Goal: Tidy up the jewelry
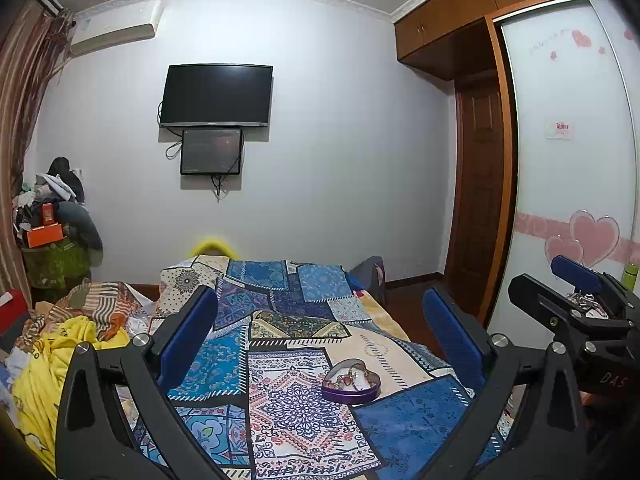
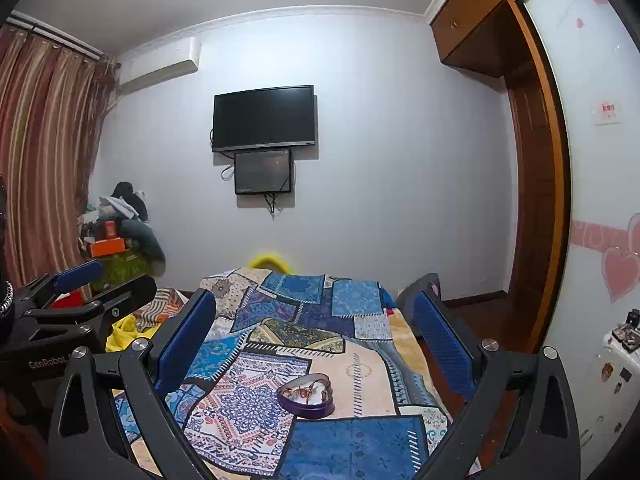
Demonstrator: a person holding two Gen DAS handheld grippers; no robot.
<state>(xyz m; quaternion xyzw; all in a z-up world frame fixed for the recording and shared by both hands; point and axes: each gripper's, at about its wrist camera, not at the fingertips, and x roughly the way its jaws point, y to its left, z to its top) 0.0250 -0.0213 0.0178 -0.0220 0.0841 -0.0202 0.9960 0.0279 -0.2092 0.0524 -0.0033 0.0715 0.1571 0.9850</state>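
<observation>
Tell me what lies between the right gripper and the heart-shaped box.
Only bare patchwork bedspread lies between the open right gripper and the heart-shaped box, as the right wrist view shows.

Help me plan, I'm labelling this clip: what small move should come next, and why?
Probably bring the right hand-held gripper down toward the purple heart-shaped box on the patchwork bedspread. Both hand-held grippers are open and held above the bed, gripping nothing, the left hand-held gripper included. The jewelry already lies inside the open box, which sits a little nearer the middle of the right wrist view.
</observation>
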